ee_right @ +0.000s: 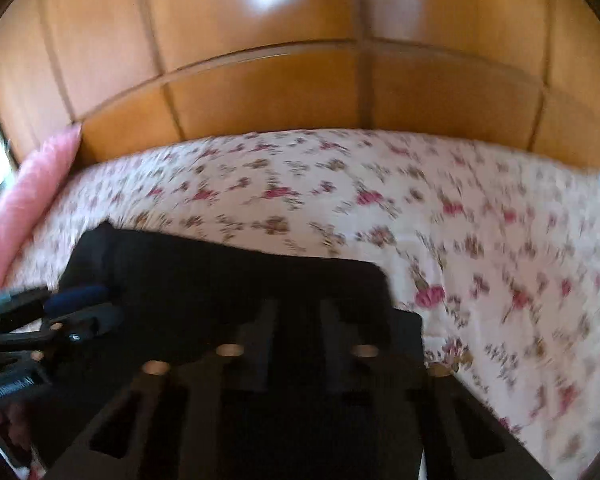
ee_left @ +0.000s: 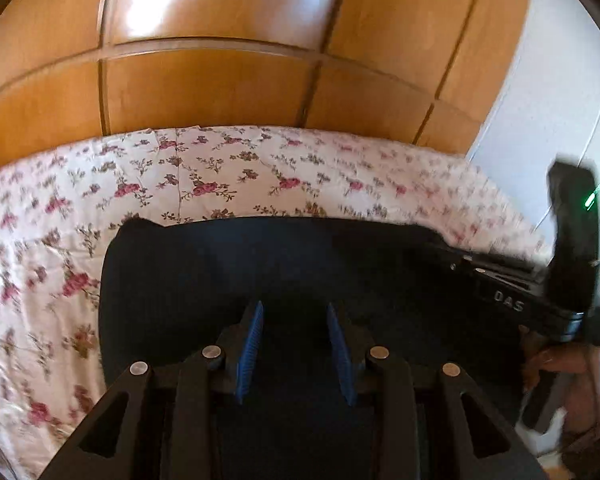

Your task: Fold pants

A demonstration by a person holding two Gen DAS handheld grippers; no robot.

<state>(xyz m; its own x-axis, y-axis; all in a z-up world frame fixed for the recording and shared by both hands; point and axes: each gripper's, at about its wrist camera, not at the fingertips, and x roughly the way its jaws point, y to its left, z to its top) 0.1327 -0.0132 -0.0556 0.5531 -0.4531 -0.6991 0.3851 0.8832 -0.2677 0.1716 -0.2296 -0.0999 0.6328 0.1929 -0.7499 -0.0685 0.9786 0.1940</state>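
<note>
The flowered bedspread [ee_left: 204, 168] carries the dark pants [ee_left: 268, 264] on its near half, short of the wooden wardrobe [ee_left: 220, 84]. Over them the left gripper [ee_left: 295, 312] and right gripper [ee_right: 295, 312] hover with jaws apart, gripping nothing. I'd pinch both near corners evenly, then carry the fold toward the wardrobe, keeping edges square.

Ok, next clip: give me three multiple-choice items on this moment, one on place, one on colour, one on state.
1. Where do the pants lie?
A. On the floral bedspread
B. On a wooden floor
C. In a basket

2. What colour is the pillow?
A. Green
B. Pink
C. White

3. How does the left tool stand?
A. Shut on the pillow
C. Out of view
B. Open over the pants

Key: 1 A, flowered cloth borders the dark pants; 2 B, pink pillow at the bed's left end; 3 B, the blue pads sit apart with dark cloth between.
</note>
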